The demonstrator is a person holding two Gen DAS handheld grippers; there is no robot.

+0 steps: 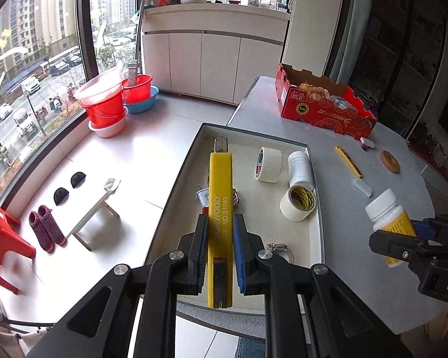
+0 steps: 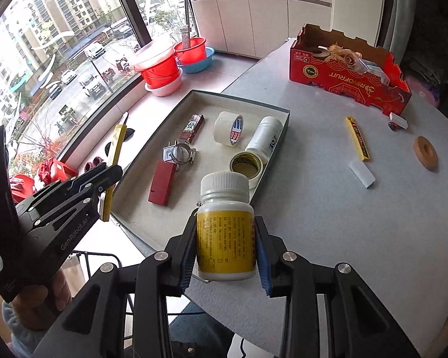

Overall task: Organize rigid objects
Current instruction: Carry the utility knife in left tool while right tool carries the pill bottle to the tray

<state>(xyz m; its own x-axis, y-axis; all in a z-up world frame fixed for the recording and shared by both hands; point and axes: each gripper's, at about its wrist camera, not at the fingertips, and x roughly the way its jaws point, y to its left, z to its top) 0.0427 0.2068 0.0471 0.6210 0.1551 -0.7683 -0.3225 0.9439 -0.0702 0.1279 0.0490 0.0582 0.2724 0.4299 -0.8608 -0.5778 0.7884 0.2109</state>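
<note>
My left gripper [image 1: 220,223] is shut on a yellow utility knife [image 1: 220,208] and holds it above the grey tray [image 1: 315,208]; the knife also shows in the right wrist view [image 2: 114,161]. My right gripper [image 2: 225,226] is shut on a white pill bottle with a yellow label [image 2: 225,238], held above the table near the tray's right front corner; the bottle also shows in the left wrist view [image 1: 388,220]. The tray [image 2: 280,143] holds two tape rolls [image 2: 228,129], a white bottle [image 2: 265,137], a red box [image 2: 162,186], a hose clamp [image 2: 180,152] and a lighter [image 2: 191,126].
On the grey table [image 2: 343,223] lie a small yellow knife [image 2: 357,138], a white block [image 2: 362,174], a wooden ring [image 2: 425,152] and a red cardboard box [image 2: 349,74] with odds and ends. Red buckets [image 1: 104,104] and a stool [image 1: 92,211] stand on the floor to the left.
</note>
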